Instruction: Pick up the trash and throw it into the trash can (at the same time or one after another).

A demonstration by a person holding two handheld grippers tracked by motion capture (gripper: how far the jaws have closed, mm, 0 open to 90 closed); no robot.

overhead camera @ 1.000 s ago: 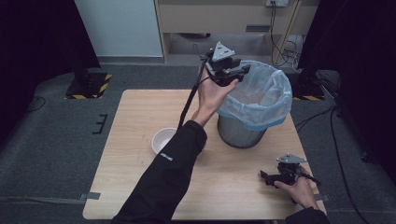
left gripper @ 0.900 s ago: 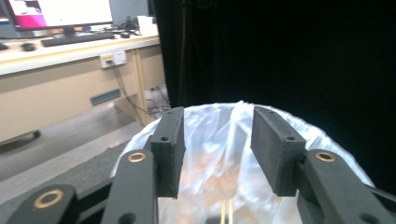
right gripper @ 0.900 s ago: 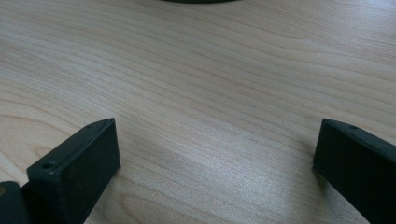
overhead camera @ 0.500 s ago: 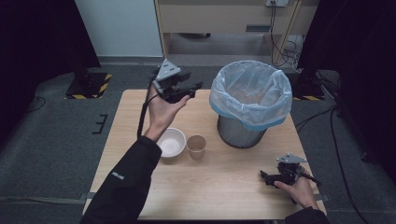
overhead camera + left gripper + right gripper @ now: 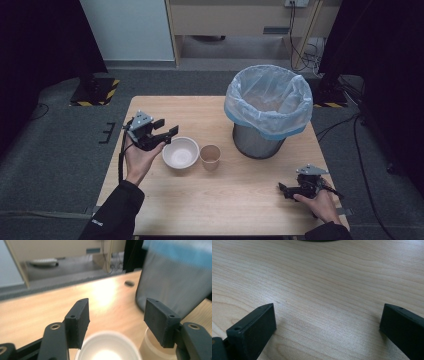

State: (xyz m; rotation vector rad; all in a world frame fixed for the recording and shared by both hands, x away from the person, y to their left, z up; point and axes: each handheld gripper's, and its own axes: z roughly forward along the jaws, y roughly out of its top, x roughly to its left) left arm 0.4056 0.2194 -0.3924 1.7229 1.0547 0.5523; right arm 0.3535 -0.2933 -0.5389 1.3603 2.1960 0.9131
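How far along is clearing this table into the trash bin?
Nothing is visibly done: the white bowl and paper cup stand on the table. In hand: the open left claw, its jaws just widening, nears the bowl. Left: both into the trash bin.

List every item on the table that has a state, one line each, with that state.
White round bowl: upright, empty, untouched.
Brown paper cup: upright, beside the bowl, not held.
Grey mesh bin with blue plastic liner: upright, liner folded over the rim.
Left hand-held gripper: open, jaws have just been opening, nothing between them, close to the bowl.
Right hand-held gripper: open, empty, resting on the light wooden table.
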